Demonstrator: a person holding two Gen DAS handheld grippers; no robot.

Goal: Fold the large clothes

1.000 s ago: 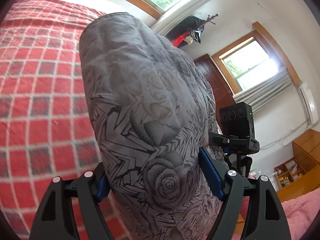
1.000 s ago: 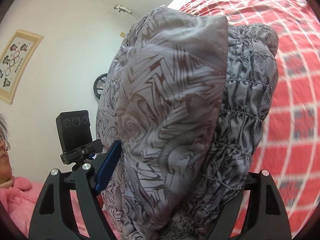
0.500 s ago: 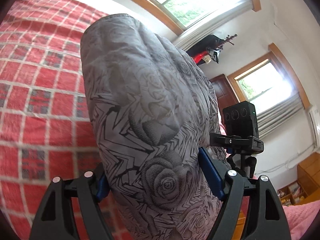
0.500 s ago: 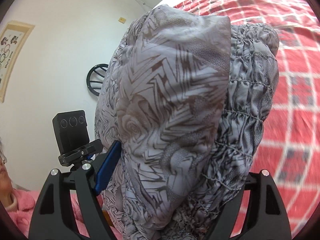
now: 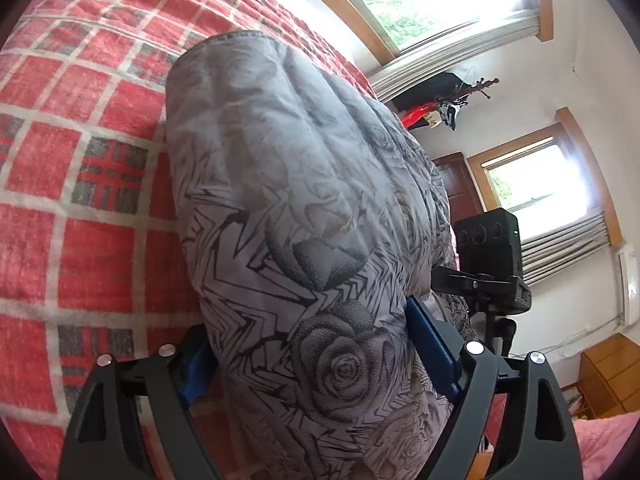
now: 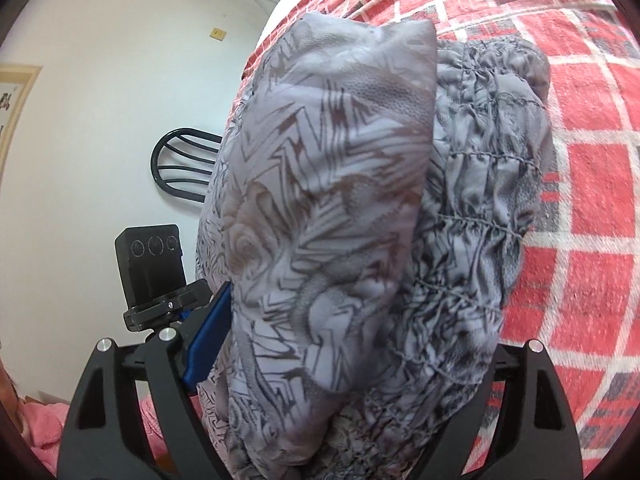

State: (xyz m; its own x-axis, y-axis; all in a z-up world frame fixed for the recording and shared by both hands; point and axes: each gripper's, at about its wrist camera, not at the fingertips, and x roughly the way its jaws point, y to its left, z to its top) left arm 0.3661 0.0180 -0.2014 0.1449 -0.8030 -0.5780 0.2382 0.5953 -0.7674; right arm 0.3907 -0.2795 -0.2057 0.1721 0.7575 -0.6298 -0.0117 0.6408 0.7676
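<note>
A bed covered by a red, white and grey checked blanket [image 5: 80, 208] is filling most of both wrist views, running away toward a white wall. Over it a bulky grey padded garment printed with roses and black zigzags [image 5: 288, 216] is hanging bunched between the two tools, its gathered elastic edge showing on the right in the right wrist view [image 6: 492, 208]. The left gripper [image 5: 320, 360] is straddling one end of the bundle, its jaws opening, with the blue pads [image 5: 430, 344] still lying against the fabric. The right gripper [image 6: 348, 352] is doing the same at the other end (only its left blue pad [image 6: 208, 340] is visible; the other is hidden by cloth). A black box-shaped camera module [image 5: 490, 240] is riding above the opposite tool in each view.
</note>
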